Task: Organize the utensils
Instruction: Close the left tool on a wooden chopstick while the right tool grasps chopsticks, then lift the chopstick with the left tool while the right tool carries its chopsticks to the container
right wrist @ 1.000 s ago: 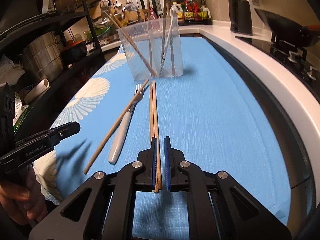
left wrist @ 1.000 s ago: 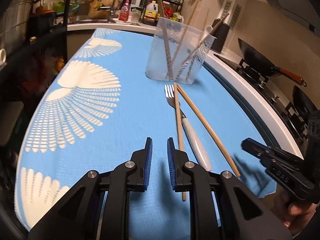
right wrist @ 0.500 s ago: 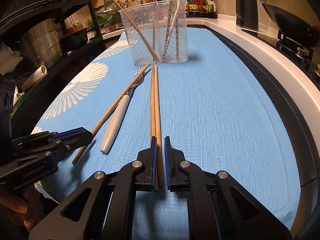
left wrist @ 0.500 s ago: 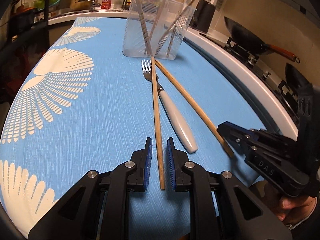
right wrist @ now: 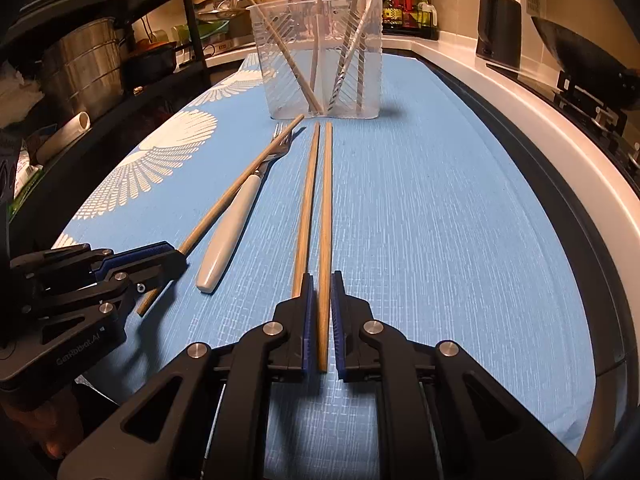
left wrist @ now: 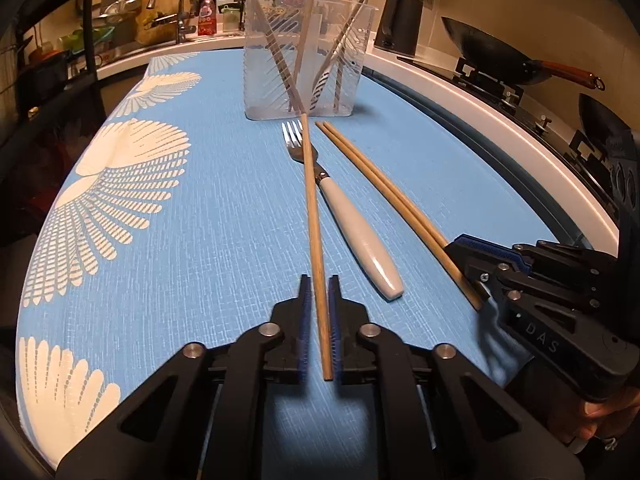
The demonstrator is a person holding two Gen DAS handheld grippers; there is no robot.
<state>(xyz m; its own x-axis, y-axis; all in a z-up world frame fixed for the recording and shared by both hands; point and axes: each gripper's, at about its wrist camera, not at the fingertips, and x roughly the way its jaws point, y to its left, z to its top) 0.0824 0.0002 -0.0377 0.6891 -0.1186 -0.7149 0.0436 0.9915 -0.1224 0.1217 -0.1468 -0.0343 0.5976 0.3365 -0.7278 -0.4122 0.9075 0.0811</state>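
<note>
A single wooden chopstick [left wrist: 314, 216] lies across a white-handled fork [left wrist: 362, 246] on the blue mat. My left gripper [left wrist: 318, 280] is shut on that chopstick's near end. Two more chopsticks [right wrist: 316, 200] lie side by side to the right of the fork. My right gripper [right wrist: 320, 278] is shut on the right one [right wrist: 325, 240]; the left one [right wrist: 305, 220] runs under the gripper's left finger. The right gripper [left wrist: 454, 248] and left gripper [right wrist: 176, 256] also show in each other's views. A clear plastic holder [left wrist: 304, 60] with several utensils stands just beyond the tips.
A white counter edge [right wrist: 540, 120] and a stove with a wok [left wrist: 492, 56] run along the right. A dark shelf rack with a steel pot [right wrist: 80, 68] stands on the left. A sink and bottles are at the back.
My left gripper moved over to the single chopstick, straddled its near end and shut on it. The right gripper kept its place on the paired chopsticks.
</note>
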